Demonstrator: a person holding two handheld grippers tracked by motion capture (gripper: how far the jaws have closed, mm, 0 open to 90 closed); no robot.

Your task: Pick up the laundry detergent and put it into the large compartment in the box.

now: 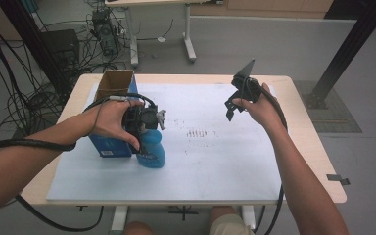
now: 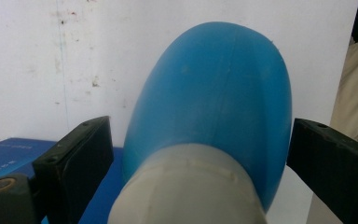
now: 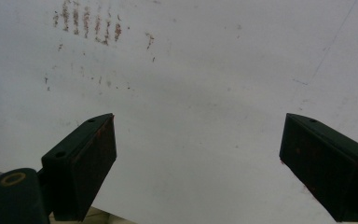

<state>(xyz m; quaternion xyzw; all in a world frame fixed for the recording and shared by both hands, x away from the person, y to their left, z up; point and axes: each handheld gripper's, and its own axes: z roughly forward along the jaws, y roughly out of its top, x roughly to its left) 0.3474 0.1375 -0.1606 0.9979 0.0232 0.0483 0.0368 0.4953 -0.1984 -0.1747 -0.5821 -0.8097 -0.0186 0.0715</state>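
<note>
The left claw [image 1: 147,128] straddles a blue plastic bottle [image 1: 152,149] with a grey-white neck. Its jaws stand wide on either side of the bottle's body; in the left gripper view the right jaw is at the bottle's [image 2: 214,107] surface, while a gap shows by the left jaw. The bottle stands on the white sheet [image 1: 215,161] covering the desk [image 1: 308,147], just beside a blue cardboard box [image 1: 112,93] with an open top. The right claw [image 1: 235,105] hovers over the sheet well apart from the box, jaws wide and holding nothing.

Blue bottle [image 2: 214,107] between spread jaws, blue box [image 2: 9,156] beside
</note>
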